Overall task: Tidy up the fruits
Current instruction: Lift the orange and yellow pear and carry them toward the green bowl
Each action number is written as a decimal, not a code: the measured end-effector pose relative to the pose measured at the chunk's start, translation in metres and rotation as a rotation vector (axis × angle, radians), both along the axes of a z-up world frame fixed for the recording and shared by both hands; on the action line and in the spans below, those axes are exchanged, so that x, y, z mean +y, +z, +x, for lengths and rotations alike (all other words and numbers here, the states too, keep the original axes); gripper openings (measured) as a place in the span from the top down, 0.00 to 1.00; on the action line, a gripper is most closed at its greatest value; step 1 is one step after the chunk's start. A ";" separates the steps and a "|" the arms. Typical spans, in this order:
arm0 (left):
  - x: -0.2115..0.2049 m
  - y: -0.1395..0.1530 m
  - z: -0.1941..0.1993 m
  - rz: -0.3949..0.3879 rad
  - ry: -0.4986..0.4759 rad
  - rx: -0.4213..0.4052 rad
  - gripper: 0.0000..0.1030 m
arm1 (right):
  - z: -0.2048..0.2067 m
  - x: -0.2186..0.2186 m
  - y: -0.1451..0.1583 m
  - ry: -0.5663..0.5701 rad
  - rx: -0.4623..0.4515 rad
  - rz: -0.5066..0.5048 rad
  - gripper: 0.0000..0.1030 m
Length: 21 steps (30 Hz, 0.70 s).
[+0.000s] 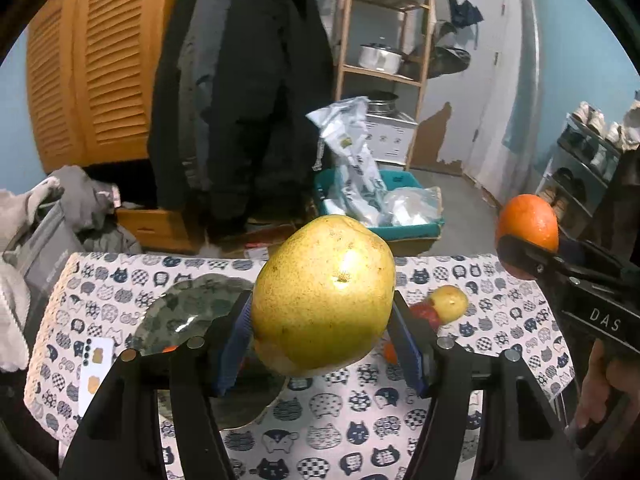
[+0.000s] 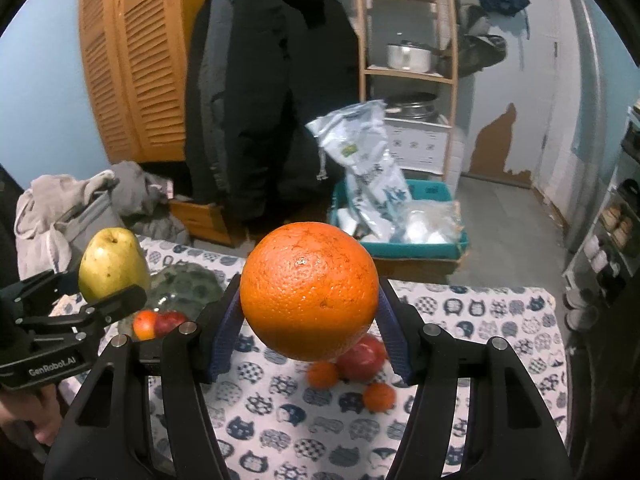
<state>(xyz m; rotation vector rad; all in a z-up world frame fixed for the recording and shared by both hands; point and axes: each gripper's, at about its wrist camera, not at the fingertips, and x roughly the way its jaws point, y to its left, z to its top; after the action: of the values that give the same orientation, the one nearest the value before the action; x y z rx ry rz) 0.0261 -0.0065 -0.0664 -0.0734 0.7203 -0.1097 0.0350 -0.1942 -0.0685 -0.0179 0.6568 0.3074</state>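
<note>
My left gripper [image 1: 322, 320] is shut on a big yellow-green pear [image 1: 324, 294], held up above the table. From the right wrist view that pear [image 2: 113, 262] shows at the left in the left gripper [image 2: 92, 300]. My right gripper [image 2: 310, 320] is shut on a large orange [image 2: 309, 290], also lifted off the table; this orange [image 1: 527, 222] appears at the right of the left wrist view. A dark green patterned plate [image 1: 188, 308] lies on the table, also visible as the plate [image 2: 188, 284] holding a small orange fruit [image 2: 144, 325] and a red one [image 2: 170, 320].
The table wears a cat-print cloth [image 2: 280, 408]. On it lie a red apple [image 2: 362, 356], two small oranges [image 2: 323, 374] and a small yellow pear [image 1: 450, 304]. A white card [image 1: 94, 372] lies at the left. A teal bin [image 2: 432, 248] and black coats [image 2: 272, 112] stand behind.
</note>
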 end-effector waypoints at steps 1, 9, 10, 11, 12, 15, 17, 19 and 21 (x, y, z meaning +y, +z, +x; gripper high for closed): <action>0.005 -0.001 0.000 0.000 0.010 0.002 0.36 | 0.002 0.006 -0.001 0.010 0.003 0.001 0.39; 0.048 -0.006 0.002 -0.013 0.090 0.011 0.36 | 0.018 0.049 -0.003 0.075 0.017 0.002 0.39; 0.054 -0.007 0.001 -0.015 0.101 0.014 0.36 | 0.019 0.055 -0.003 0.082 0.018 0.001 0.39; 0.061 -0.008 0.001 -0.018 0.112 0.018 0.36 | 0.021 0.062 -0.003 0.091 0.019 -0.002 0.39; 0.065 -0.009 0.001 -0.019 0.118 0.020 0.36 | 0.023 0.066 -0.003 0.096 0.021 -0.003 0.39; 0.083 -0.014 0.002 -0.026 0.145 0.036 0.36 | 0.029 0.084 -0.007 0.120 0.035 -0.006 0.39; 0.094 -0.019 0.004 -0.026 0.162 0.046 0.36 | 0.033 0.094 -0.009 0.132 0.044 -0.007 0.39; 0.105 -0.024 0.007 -0.029 0.178 0.061 0.36 | 0.038 0.106 -0.014 0.146 0.058 -0.010 0.39; 0.117 -0.031 0.012 -0.034 0.197 0.081 0.36 | 0.043 0.117 -0.019 0.157 0.072 -0.015 0.39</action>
<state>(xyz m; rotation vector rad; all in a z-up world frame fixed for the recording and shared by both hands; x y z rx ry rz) 0.0377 0.1109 -0.0972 -0.1814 0.7884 0.0694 0.0782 -0.0772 -0.0877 -0.0733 0.7311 0.4563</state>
